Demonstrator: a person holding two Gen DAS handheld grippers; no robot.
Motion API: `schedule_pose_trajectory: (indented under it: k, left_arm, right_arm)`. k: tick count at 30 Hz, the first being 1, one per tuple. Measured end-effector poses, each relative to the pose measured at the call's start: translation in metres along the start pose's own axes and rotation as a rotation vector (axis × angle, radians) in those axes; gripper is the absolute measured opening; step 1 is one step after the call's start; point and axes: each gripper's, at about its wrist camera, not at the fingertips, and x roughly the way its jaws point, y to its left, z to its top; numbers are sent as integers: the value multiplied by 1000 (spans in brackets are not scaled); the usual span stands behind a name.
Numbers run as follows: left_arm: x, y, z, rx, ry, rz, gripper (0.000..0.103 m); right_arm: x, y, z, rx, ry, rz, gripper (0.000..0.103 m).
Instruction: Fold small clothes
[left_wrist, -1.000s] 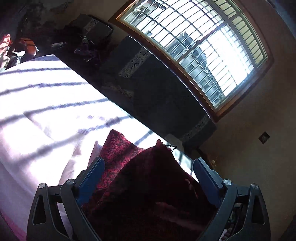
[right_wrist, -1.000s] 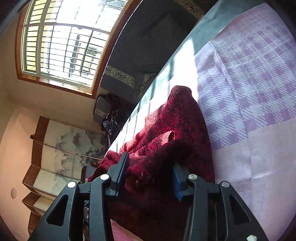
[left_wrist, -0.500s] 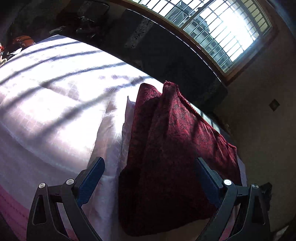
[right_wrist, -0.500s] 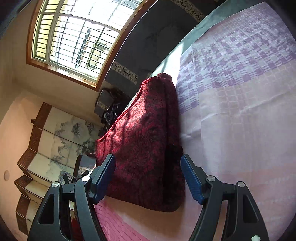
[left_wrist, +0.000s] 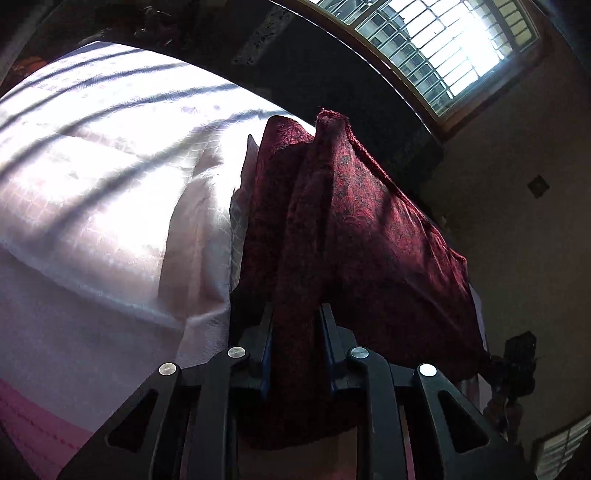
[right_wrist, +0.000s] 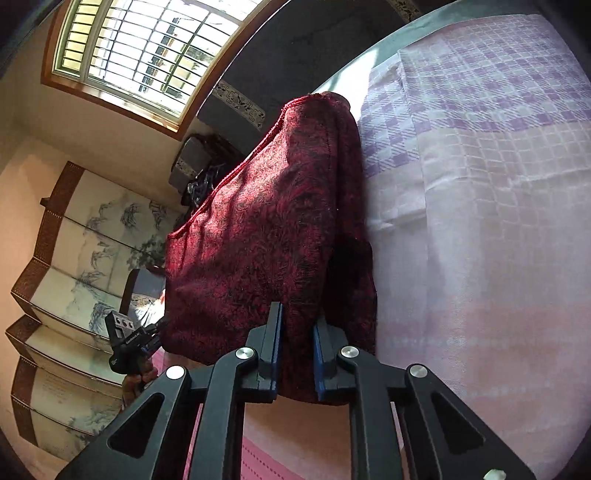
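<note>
Left gripper (left_wrist: 295, 332) is closing now, and its 2 blue-padded jaws pinch a gathered ridge of the dark red patterned garment (left_wrist: 332, 240) at its near edge. From that pinch the cloth runs away toward the far edge of the bed, where 2 corners stick up against the dark wall below the barred window (left_wrist: 443, 48). The garment lies on the pale checked bedsheet (left_wrist: 110, 184), which is striped with sun and bar shadows, and a fold of the sheet is bunched just beside the cloth's left side.

Over to the right gripper (right_wrist: 297, 339): its jaws are closing as well, and they nip the garment (right_wrist: 258, 240) at the near hem, cloth squeezed tight between the pads. Purple-checked sheet (right_wrist: 480, 166) spreads off to the right. Off the bed's left side stands a painted folding screen (right_wrist: 74, 258).
</note>
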Motion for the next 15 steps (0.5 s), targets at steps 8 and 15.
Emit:
schedule_pose_trajectory:
  k: [8, 15]
  left_arm:
    - [-16, -1, -13, 78, 45, 49, 10]
    - [-25, 4, -28, 106, 62, 72, 10]
  right_arm:
    - [-12, -2, -11, -21, 33, -42, 8]
    - [-14, -12, -16, -20, 53, -47, 8]
